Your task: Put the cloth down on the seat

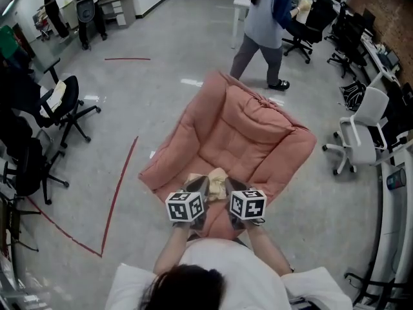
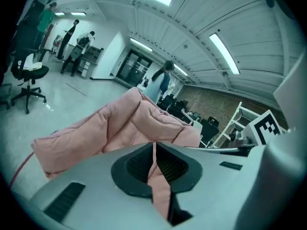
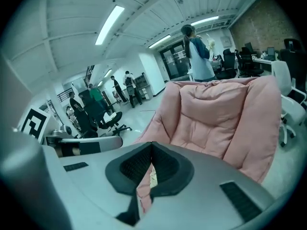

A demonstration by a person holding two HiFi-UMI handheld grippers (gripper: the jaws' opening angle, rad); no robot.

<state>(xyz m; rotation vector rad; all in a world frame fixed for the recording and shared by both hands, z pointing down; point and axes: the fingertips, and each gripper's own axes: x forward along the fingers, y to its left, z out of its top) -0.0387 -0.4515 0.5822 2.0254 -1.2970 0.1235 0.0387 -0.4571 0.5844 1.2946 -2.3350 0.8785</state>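
Observation:
A pink padded seat [image 1: 255,131] lies open on the grey floor in front of me. A small beige cloth [image 1: 217,181] is bunched at its near edge. Both grippers sit side by side at that edge. My left gripper [image 1: 204,188] has its jaws together, and a thin cream strip shows between the pads in the left gripper view [image 2: 154,150]. My right gripper [image 1: 228,190] is shut too. A cream patch of cloth [image 3: 152,177] shows in the slit just behind its tips [image 3: 152,147]. The seat's back and side cushions [image 3: 216,114] fill both gripper views.
A person [image 1: 264,24] walks past just behind the seat. Black office chairs [image 1: 61,105] stand at the left and a white one [image 1: 364,131] at the right. A red tape line [image 1: 119,189] runs along the floor on the left. More people [image 1: 87,8] stand far back left.

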